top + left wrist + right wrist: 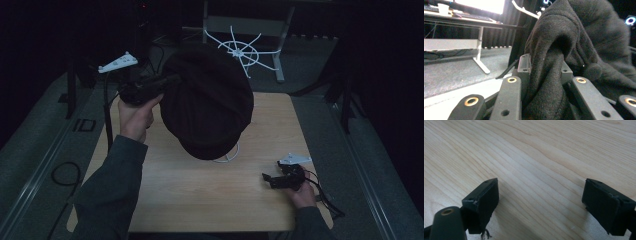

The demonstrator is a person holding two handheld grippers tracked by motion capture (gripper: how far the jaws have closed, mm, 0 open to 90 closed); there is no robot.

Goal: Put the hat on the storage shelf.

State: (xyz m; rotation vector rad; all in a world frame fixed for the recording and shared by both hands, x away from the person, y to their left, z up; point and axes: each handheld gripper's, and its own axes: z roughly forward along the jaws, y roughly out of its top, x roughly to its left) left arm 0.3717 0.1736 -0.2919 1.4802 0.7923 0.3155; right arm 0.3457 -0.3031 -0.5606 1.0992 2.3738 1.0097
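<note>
The left tongs point(544, 75) are clamped on a fold of a dark fleece garment point(207, 107), the cloth bunched tight between the two jaws in the left gripper view. In the high view the left hand point(134, 116) holds those tongs raised over the far left part of the desk point(200, 200), and the garment hangs from them in a broad dark mass above the desk's middle — a bit of white cord point(231, 156) shows at its lower edge. The right tongs point(554, 202) gape wide with nothing between the jaws, held low over bare light wood near the desk's right edge, well apart from the garment, in the right hand point(302, 195).
</note>
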